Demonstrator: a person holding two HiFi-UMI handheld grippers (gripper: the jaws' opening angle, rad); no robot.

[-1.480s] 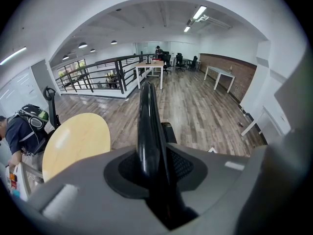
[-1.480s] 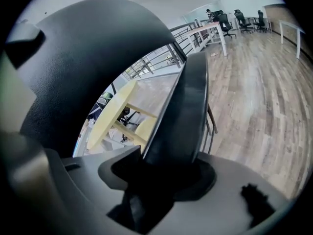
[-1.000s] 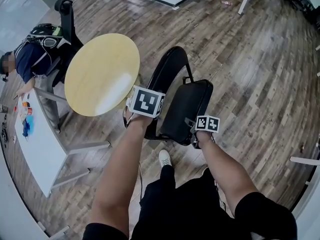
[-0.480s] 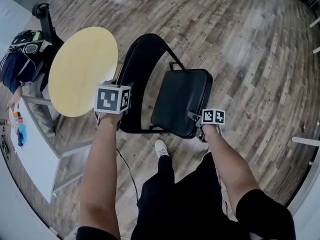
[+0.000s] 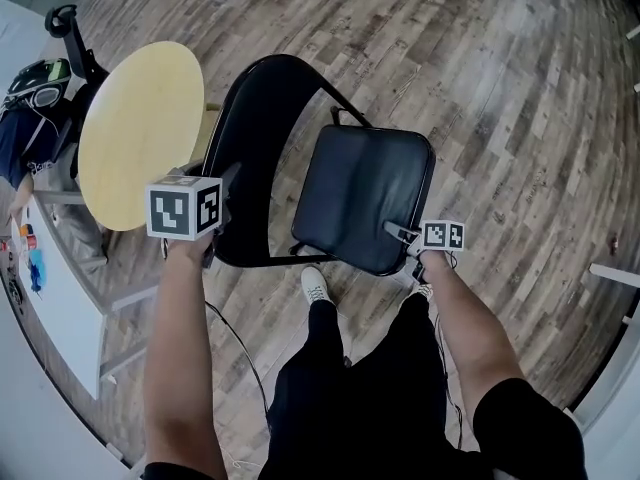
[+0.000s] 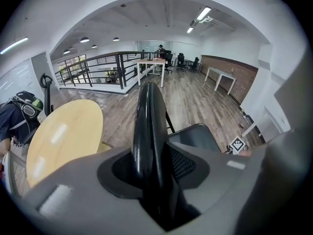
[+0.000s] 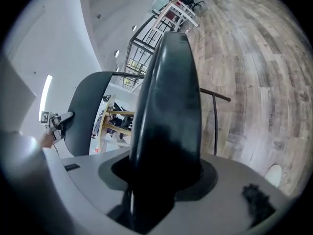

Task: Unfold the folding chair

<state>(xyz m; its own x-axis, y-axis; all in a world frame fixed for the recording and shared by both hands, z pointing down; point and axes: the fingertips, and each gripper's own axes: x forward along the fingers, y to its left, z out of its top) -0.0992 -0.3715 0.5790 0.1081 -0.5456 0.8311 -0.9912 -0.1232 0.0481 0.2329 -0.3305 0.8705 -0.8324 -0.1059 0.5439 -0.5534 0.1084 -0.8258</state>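
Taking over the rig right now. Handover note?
Left gripper: the top edge of the backrest sits between the jaws. They have just been opening, but the pads look to be on it.
Right gripper: shut on the front edge of the seat.
Folding chair: directly in front of the person, with the round table close on its left.
Done: seat is swung out from the backrest and looks near flat.
Left: probably press the seat fully down, check the chair stands on the floor, then release both. The legs are mostly hidden.
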